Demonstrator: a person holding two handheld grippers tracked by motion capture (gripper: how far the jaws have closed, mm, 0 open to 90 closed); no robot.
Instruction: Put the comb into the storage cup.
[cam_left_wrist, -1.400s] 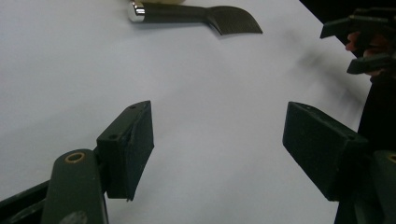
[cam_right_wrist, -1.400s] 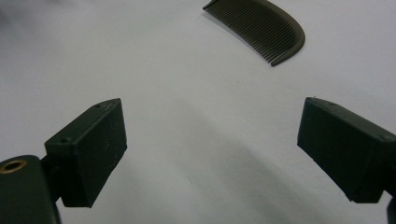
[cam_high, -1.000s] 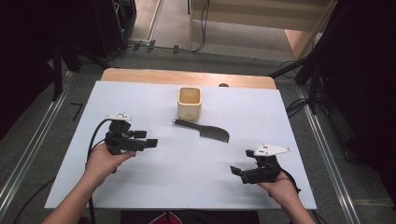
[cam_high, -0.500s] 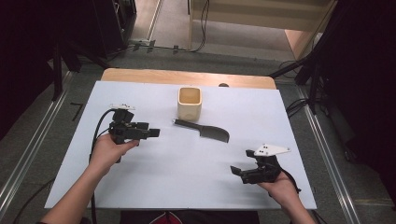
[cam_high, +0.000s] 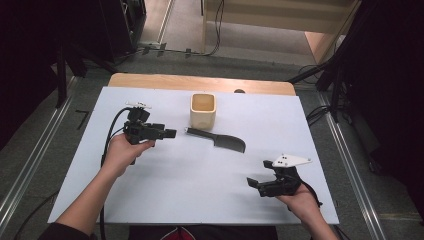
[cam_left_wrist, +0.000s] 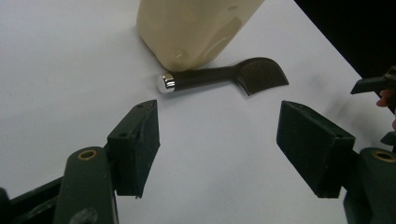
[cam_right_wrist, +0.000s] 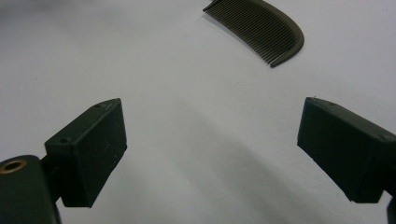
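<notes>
A dark comb (cam_high: 216, 139) with a silver-capped handle lies mid-table, just in front of a cream square cup (cam_high: 203, 111). My left gripper (cam_high: 170, 133) hovers left of the handle's silver tip and points at it. Its jaws are open with nothing between them, and they have just been closing a little. In the left gripper view the comb (cam_left_wrist: 224, 77) and cup (cam_left_wrist: 196, 28) lie beyond my open left gripper (cam_left_wrist: 219, 126). My right gripper (cam_high: 257, 173) rests open near the front right. The right gripper view has the comb's teeth (cam_right_wrist: 261, 28) far ahead of the right gripper (cam_right_wrist: 212, 126).
A white sheet (cam_high: 175, 195) covers the table, with a wooden strip (cam_high: 150, 81) along the far edge. Cables and metal rails run on the floor beside and behind the table. The right hand's gripper tip (cam_left_wrist: 373, 85) juts into the left gripper view's right edge.
My left hand has carried its gripper rightward and farther from the front edge, closer to the comb's handle. The right gripper has stayed in place.
</notes>
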